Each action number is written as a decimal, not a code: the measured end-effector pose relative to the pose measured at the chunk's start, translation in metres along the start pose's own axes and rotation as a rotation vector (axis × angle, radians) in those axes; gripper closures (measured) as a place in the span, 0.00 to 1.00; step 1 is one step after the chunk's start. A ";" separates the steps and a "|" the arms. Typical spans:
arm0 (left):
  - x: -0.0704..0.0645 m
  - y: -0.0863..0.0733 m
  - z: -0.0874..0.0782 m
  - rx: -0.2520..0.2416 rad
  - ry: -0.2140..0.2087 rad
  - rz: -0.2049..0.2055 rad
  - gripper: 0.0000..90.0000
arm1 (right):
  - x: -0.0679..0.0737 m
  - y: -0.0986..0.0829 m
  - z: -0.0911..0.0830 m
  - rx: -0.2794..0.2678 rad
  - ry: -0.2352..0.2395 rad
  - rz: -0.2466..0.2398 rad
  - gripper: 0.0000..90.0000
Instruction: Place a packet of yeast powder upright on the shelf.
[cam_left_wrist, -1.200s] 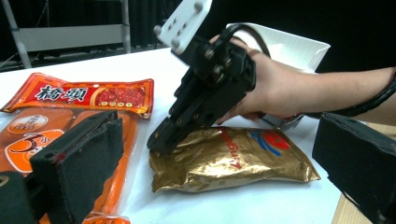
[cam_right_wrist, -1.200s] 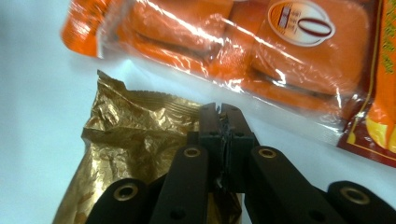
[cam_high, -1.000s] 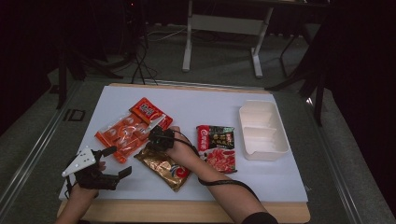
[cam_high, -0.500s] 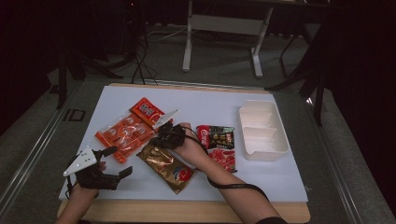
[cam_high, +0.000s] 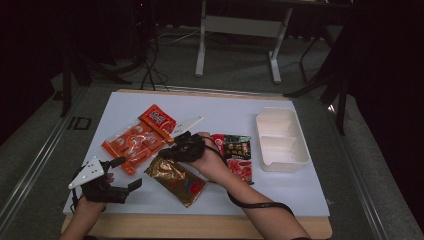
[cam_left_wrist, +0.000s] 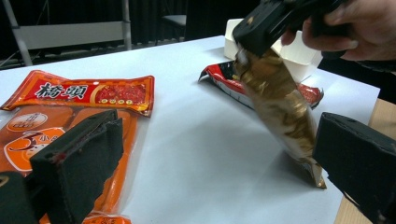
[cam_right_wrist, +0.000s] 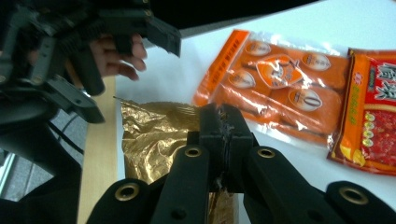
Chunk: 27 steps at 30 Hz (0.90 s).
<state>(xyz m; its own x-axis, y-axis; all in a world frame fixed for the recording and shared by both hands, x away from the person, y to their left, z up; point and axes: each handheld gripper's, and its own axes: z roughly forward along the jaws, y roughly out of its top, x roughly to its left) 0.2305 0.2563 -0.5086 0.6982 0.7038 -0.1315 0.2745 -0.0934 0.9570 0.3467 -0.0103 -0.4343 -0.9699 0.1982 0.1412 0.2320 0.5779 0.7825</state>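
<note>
Dim room, lit table

A white mat (cam_high: 240, 110) covers a wooden table (cam_high: 200, 233) on grey carpet (cam_high: 240, 65). Beyond stands a white-legged desk (cam_high: 239, 25) against dark drapes (cam_high: 380, 60); cables (cam_high: 150, 60) trail across the floor, and metal rails (cam_high: 30, 165) flank the table.

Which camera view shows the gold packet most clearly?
The left gripper view: the gold packet hangs tilted from the right gripper, its low corner on the table. The high view shows it from above, partly under the hand. The right gripper view shows crumpled foil behind shut jaws.
</note>
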 end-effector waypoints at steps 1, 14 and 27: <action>0.000 0.000 0.000 -0.001 -0.001 -0.001 0.02 | 0.001 0.001 -0.001 0.002 -0.014 -0.010 0.99; 0.000 0.000 0.001 0.005 0.002 0.001 0.02 | -0.002 0.024 -0.035 -0.078 -0.046 -0.030 1.00; 0.000 0.000 0.002 0.011 0.003 -0.003 0.02 | -0.020 0.047 -0.088 -0.179 -0.138 -0.024 0.99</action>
<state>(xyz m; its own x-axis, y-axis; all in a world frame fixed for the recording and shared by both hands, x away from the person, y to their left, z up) 0.2322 0.2549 -0.5096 0.6955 0.7060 -0.1337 0.2838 -0.0990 0.9538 0.3703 -0.0566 -0.3469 -0.9529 0.2997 0.0465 0.1803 0.4362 0.8816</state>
